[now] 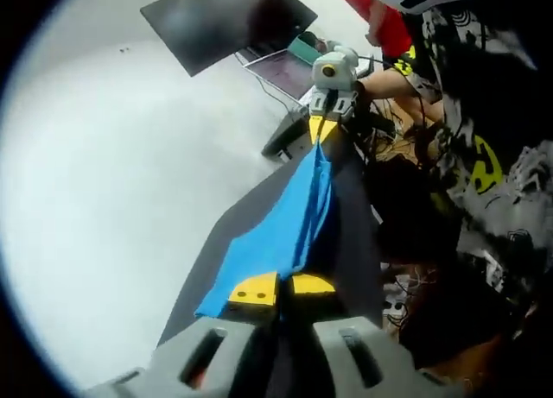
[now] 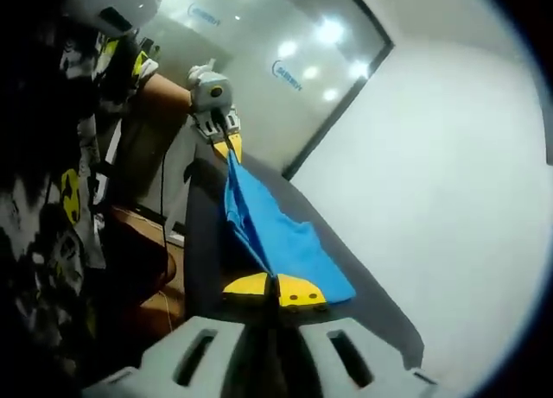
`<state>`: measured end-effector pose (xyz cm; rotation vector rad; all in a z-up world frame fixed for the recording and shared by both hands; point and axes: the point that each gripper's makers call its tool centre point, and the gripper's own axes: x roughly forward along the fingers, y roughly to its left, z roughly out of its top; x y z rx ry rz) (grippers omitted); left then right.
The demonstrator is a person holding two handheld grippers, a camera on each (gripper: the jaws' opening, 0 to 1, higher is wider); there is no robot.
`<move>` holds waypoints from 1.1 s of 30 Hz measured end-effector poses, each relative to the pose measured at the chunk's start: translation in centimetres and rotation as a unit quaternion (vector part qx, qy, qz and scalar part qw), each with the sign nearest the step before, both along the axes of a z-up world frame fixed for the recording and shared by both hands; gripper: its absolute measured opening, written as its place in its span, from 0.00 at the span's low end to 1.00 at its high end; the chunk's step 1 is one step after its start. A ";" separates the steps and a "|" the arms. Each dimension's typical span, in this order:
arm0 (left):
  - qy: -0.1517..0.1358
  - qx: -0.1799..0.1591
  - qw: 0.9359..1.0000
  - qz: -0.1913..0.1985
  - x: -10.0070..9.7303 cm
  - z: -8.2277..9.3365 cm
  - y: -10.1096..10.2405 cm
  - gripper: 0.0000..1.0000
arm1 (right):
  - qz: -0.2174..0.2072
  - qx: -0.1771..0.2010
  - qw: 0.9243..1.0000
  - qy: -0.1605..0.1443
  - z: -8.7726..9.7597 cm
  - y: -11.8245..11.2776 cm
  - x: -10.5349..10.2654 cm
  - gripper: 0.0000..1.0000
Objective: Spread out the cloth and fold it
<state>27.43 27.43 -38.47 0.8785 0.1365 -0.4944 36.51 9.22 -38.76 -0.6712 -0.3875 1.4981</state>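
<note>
A blue cloth (image 1: 289,221) hangs stretched between my two grippers above a dark table (image 1: 354,243). In the left gripper view my left gripper (image 1: 281,288) is shut on one end of the cloth at the bottom, its yellow pads pressed together. The right gripper (image 1: 322,126) shows at the far end, shut on the other end. In the right gripper view the same blue cloth (image 2: 276,234) runs from my right gripper (image 2: 276,292), shut on it, up to the left gripper (image 2: 226,143) beyond. The cloth sags in loose folds between them.
A person in a black, white and yellow patterned top (image 1: 484,156) stands beside the table. A laptop (image 1: 281,70) and a dark panel (image 1: 229,18) lie beyond the table's far end. A glass wall (image 2: 285,70) and a white wall (image 2: 449,182) border the room.
</note>
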 end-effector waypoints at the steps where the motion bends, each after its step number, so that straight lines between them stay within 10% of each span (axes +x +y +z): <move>1: 0.001 0.002 1.000 -0.002 -0.2 0.2 -0.3 0.00 | 0.000 0.001 1.000 -0.005 0.2 -0.1 -0.4 0.00; 20: 0.027 -0.106 0.994 0.020 1.4 1.6 1.4 0.00 | 0.008 0.060 0.998 0.023 2.9 2.3 1.6 0.00; 27: 0.072 -0.230 0.968 0.076 6.7 3.4 4.8 0.00 | -0.019 0.085 0.995 0.055 5.0 5.9 6.5 0.00; 33: 0.092 -0.231 0.964 0.098 11.9 3.5 7.8 0.00 | -0.028 0.066 0.995 0.071 4.5 9.6 12.0 0.00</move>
